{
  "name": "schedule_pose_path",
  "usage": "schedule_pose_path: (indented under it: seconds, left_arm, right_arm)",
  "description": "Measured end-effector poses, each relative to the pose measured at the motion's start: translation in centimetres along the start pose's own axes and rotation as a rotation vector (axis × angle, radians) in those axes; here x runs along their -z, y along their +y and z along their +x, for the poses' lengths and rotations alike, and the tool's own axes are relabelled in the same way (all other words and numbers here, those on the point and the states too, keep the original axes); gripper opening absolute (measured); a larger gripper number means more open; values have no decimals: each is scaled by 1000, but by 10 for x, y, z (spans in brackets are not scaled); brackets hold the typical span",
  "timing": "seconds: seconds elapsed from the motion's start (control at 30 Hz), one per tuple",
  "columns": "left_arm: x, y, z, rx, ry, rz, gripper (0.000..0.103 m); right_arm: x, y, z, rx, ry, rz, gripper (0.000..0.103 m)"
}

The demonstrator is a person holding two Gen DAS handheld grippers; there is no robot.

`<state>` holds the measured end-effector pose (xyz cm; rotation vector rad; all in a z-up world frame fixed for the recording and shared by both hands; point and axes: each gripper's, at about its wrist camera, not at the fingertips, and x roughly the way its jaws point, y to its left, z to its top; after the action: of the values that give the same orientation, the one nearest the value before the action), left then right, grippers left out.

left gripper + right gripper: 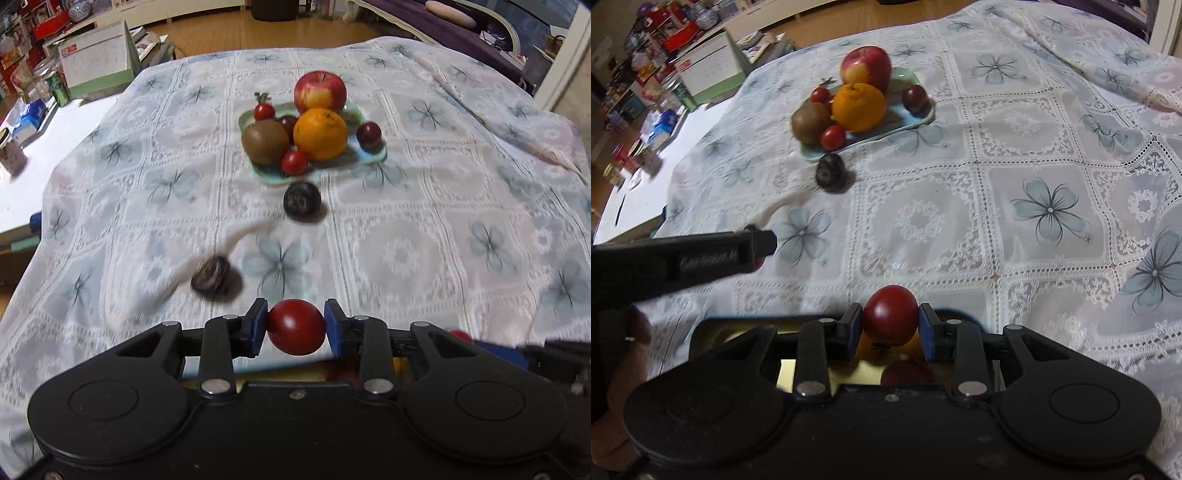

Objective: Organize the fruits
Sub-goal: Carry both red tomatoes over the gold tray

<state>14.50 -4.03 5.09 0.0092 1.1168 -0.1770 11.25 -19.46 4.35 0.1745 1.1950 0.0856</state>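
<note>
Your left gripper (295, 326) pinches a red fruit (295, 325) between its blue pads (258, 326), low over the flowered cloth (424, 240). Your right gripper (890, 326) likewise pinches a red fruit of its own (891, 318) between blue pads, above a gold tray (820, 373) that shows just under the fingers, with more fruit dimly seen in it. Ahead on the cloth sits a pale green plate (373, 157) holding an apple (320, 91), an orange (320, 133), a kiwi (264, 141), small red tomatoes (294, 162) and a dark plum (368, 134) near its right rim. A dark round fruit (301, 201) lies on the cloth just in front of the plate. Another dark one (211, 279), blurred, lies nearer your left gripper, well apart from the plate. In the right wrist view your left gripper (764, 243) reaches in from the left.
</note>
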Motion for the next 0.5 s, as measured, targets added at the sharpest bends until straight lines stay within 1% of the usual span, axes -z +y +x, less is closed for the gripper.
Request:
schedule_pose_path:
  seconds: [0.2, 0.37, 0.5]
  left_arm:
    - [40, 9, -17, -5, 0, -7, 42]
    - [73, 18, -25, -25, -13, -38, 42]
    - [96, 24, -27, -40, -4, -67, 42]
  right_arm:
    - [26, 2, -9, -7, 32, -48, 32]
    - [48, 2, -7, 11, 83, -97, 32]
    - [64, 2, -6, 13, 102, -117, 32]
